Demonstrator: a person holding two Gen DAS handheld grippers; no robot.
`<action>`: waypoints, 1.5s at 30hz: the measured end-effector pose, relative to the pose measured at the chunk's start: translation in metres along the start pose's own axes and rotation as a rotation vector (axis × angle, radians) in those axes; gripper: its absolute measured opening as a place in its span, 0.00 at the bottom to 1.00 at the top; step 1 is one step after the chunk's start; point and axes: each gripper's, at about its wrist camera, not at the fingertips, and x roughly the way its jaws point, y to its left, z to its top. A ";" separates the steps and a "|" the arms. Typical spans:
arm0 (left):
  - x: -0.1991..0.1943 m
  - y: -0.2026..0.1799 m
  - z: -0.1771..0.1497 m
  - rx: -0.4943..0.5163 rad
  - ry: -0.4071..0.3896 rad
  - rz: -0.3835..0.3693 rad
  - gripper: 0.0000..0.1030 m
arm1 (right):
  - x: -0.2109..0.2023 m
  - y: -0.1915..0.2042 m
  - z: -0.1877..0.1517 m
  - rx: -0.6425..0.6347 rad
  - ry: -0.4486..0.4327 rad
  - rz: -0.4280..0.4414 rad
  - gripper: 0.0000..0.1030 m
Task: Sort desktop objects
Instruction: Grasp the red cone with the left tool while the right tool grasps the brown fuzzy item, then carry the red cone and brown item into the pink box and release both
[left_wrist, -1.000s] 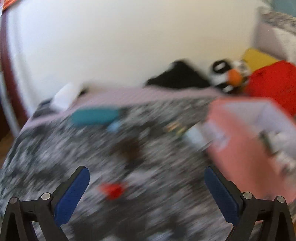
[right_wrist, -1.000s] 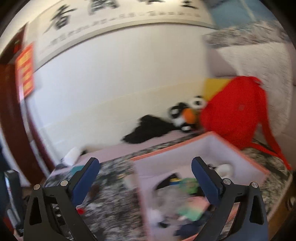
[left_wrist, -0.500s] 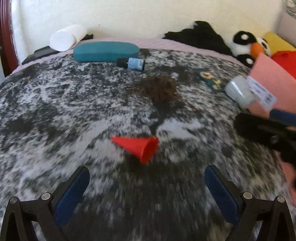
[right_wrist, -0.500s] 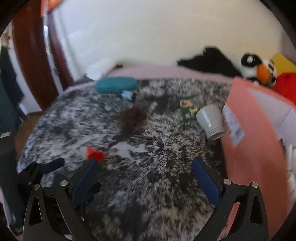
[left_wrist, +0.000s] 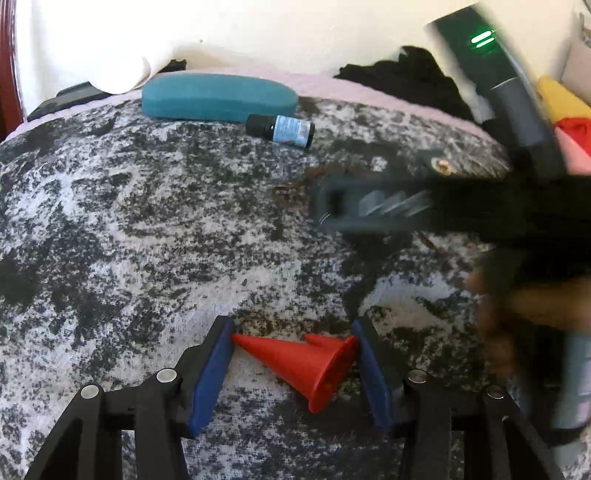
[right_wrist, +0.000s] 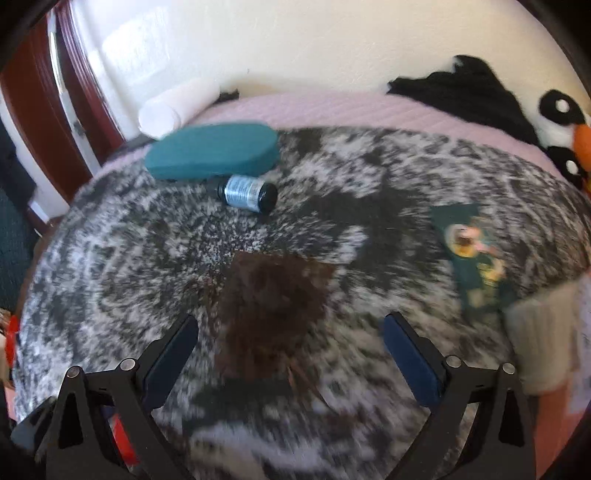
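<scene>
Red cone (left_wrist: 306, 363) lying crosswise between left gripper (left_wrist: 293, 363) pads — tip at one, rim at other, barely pinched; right gripper (right_wrist: 290, 354) spread wide, empty.

In the left wrist view the right gripper (left_wrist: 369, 206) crosses as a dark smear, hiding most of the brown clump (left_wrist: 295, 184) behind it. The green card (right_wrist: 471, 254) is too blurred to read, and the plush penguin (right_wrist: 561, 125) and pale cup (right_wrist: 539, 343) are cut off at the right edge.
</scene>
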 end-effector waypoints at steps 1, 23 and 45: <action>0.000 -0.001 0.000 0.005 -0.001 0.006 0.54 | 0.004 0.005 0.001 -0.037 -0.011 -0.042 0.58; -0.149 -0.032 -0.064 0.096 -0.091 0.073 0.54 | -0.204 0.034 -0.136 -0.050 -0.111 0.036 0.09; -0.280 -0.202 -0.044 0.293 -0.307 -0.140 0.54 | -0.461 -0.029 -0.271 0.141 -0.395 -0.058 0.10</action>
